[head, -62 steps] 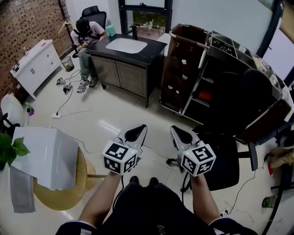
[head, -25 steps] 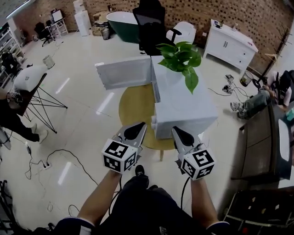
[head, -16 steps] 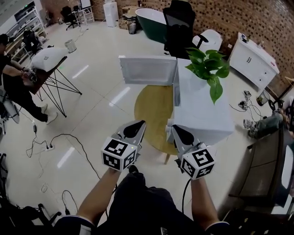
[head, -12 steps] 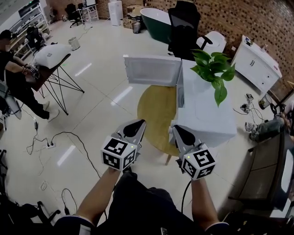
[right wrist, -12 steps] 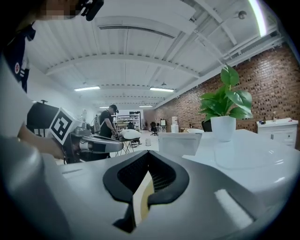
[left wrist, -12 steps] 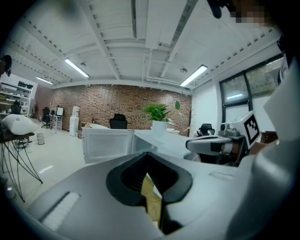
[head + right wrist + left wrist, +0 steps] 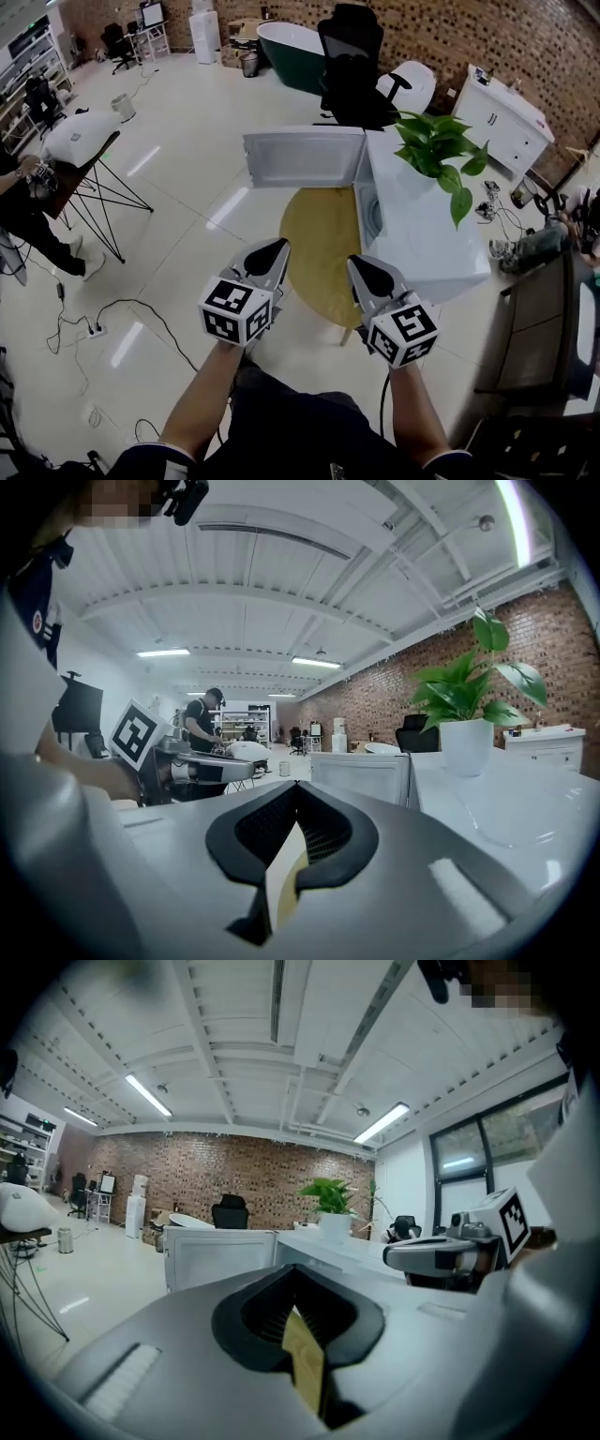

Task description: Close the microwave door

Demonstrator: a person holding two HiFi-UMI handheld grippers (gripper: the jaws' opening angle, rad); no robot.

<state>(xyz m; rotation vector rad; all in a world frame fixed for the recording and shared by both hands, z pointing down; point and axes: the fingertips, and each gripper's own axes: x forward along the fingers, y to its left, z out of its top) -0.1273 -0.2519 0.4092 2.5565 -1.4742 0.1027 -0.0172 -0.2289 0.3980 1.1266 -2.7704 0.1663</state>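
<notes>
A white microwave [image 7: 422, 239] stands on a round yellow table [image 7: 319, 234], with a potted plant [image 7: 436, 150] on top. Its door [image 7: 305, 157] hangs wide open, swung out to the left. Both grippers are held side by side in front of me, short of the table's near edge and touching nothing. My left gripper [image 7: 269, 255] is shut and empty, and my right gripper [image 7: 364, 272] looks shut and empty too. The left gripper view has the open door [image 7: 220, 1255] ahead beyond the jaws [image 7: 298, 1283]. In the right gripper view the door [image 7: 361, 777] stands left of the microwave's top [image 7: 497, 803].
A black office chair [image 7: 352, 66] and a green bathtub [image 7: 281, 42] stand behind the table. A white cabinet [image 7: 497, 117] is at the back right, a dark cabinet [image 7: 539, 319] at the right. At the left, a person [image 7: 19, 202] stands by a tripod stand [image 7: 89, 159]; cables [image 7: 103, 314] cross the floor.
My view has swung round and closer to the microwave's open side, so the door now faces me more squarely. Both grippers stay shut, side by side. The door has not moved.
</notes>
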